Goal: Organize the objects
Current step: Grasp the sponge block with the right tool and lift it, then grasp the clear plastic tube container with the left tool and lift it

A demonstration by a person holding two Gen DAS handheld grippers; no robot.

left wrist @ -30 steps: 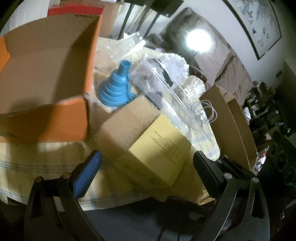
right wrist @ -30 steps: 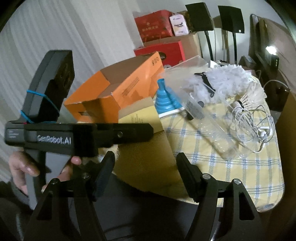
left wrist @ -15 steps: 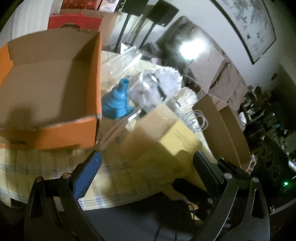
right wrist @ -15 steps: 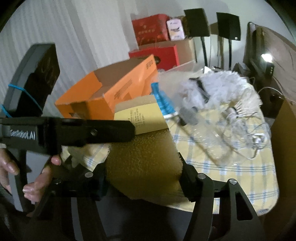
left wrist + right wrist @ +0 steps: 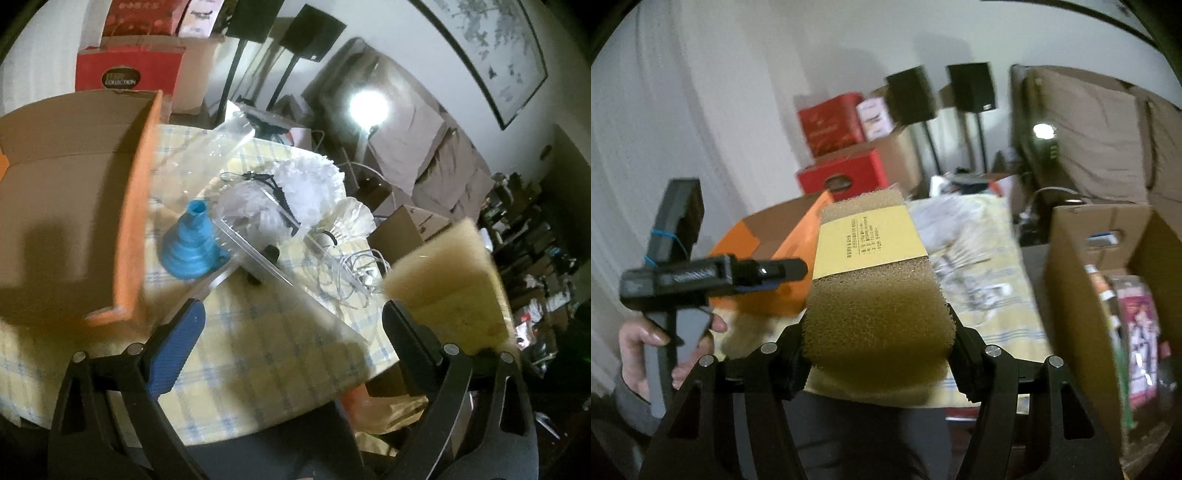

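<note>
- Sponge block (image 5: 448, 291) with its yellow paper band shows at the right edge of the left wrist view, off the table (image 5: 258, 343), blurry. Left gripper (image 5: 291, 325) hangs wide apart with nothing in it. On the cloth I count one blue funnel (image 5: 192, 247), one open orange box (image 5: 74, 206), one shuttlecock (image 5: 351, 218), plus a white fluffy thing and clear packaging.
- Right wrist view: right gripper (image 5: 877, 343) is clamped on that one sponge block (image 5: 875, 288), both pads squeezing the foam. Looks like the carry step; next it probably needs steering over the orange box (image 5: 775, 240) and letting go. Left gripper (image 5: 768, 273) sits beside it, held in a hand (image 5: 665, 347).
</note>
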